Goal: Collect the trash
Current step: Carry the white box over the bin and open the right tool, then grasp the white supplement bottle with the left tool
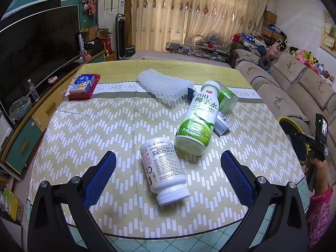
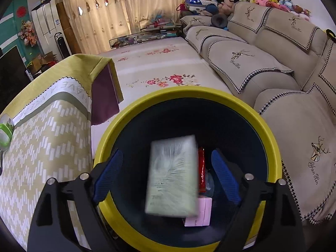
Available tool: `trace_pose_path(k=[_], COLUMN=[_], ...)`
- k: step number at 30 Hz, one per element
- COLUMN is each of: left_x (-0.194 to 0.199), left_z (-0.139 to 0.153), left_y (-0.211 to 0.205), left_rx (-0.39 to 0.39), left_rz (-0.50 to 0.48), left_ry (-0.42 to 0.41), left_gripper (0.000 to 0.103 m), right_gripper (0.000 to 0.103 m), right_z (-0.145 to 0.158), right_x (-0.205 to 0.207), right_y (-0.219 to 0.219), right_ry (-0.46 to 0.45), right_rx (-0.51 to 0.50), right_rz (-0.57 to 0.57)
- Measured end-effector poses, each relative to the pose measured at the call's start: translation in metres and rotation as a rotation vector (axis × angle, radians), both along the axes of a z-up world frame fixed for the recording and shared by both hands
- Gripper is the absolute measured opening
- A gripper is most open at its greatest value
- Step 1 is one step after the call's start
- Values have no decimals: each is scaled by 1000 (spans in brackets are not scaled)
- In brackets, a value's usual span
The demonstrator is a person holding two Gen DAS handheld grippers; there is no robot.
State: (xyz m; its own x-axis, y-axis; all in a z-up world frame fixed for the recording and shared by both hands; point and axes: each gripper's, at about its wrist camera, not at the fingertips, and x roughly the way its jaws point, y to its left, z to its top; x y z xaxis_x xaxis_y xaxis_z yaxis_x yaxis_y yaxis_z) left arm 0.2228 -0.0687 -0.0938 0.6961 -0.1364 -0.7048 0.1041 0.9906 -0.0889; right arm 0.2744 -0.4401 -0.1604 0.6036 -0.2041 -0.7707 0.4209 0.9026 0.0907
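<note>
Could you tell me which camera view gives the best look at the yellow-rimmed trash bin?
The right wrist view: the trash bin fills the centre, its rim and dark inside visible, with a blurred pale green box over it. The left wrist view catches only a sliver of its rim at the far right.

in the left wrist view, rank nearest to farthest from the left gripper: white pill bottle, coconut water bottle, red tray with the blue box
1. white pill bottle, lying between the left gripper's fingers
2. coconut water bottle, mid-table, right of centre
3. red tray, far left corner

Patterned tablecloth [image 1: 105, 130] carries white pill bottle [image 1: 164, 171], coconut-water bottle [image 1: 197, 121].
</note>
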Motion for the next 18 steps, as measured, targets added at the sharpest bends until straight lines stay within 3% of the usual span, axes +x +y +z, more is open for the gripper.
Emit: trace_pose_path(k=[18], left_x=[12], left_z=[-22], left_y=[22], left_rx=[4], left_rz=[83], left_ry=[65], left_gripper=[98], right_gripper=[83], right_z=[10], right_x=[-5], right_y=[19], right_ry=[-13], right_rx=[-1], right_rz=[31])
